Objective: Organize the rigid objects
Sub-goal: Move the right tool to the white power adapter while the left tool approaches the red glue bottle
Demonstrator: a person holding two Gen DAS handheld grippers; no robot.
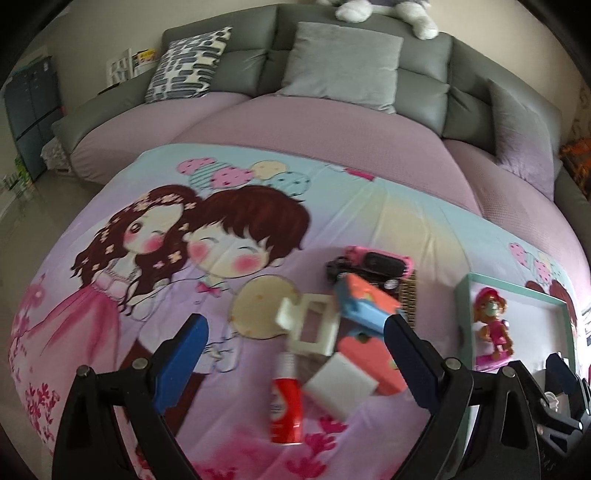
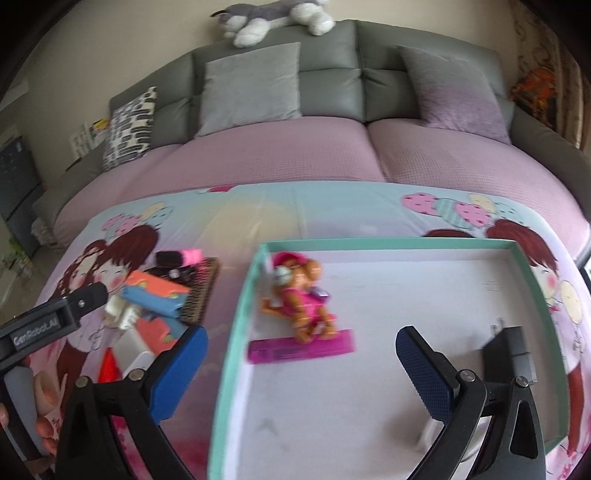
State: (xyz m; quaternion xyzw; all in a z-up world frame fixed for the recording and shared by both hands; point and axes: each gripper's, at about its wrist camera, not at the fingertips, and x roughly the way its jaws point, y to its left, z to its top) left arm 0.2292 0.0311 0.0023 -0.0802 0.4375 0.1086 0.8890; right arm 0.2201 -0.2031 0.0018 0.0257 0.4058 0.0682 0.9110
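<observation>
A pile of small toys lies on the cartoon-print blanket: a red tube [image 1: 286, 410], a white block [image 1: 340, 384], a cream frame [image 1: 314, 325], a blue-and-orange toy house [image 1: 365, 302] and a pink-and-black toy car [image 1: 369, 262]. My left gripper [image 1: 295, 354] hovers open just above this pile with nothing between its fingers. A teal-rimmed white box [image 2: 388, 243] sits to the right, holding a pink doll figure [image 2: 299, 299] and a black charger [image 2: 509, 350]. Over the box, my right gripper [image 2: 303, 365] is open and empty.
A round cream disc [image 1: 258, 306] and a brown brush [image 1: 408, 295] lie by the pile. A grey sofa [image 2: 332, 85] with cushions and a plush cat [image 2: 273, 16] stands behind. A hand [image 2: 44, 424] shows at the lower left.
</observation>
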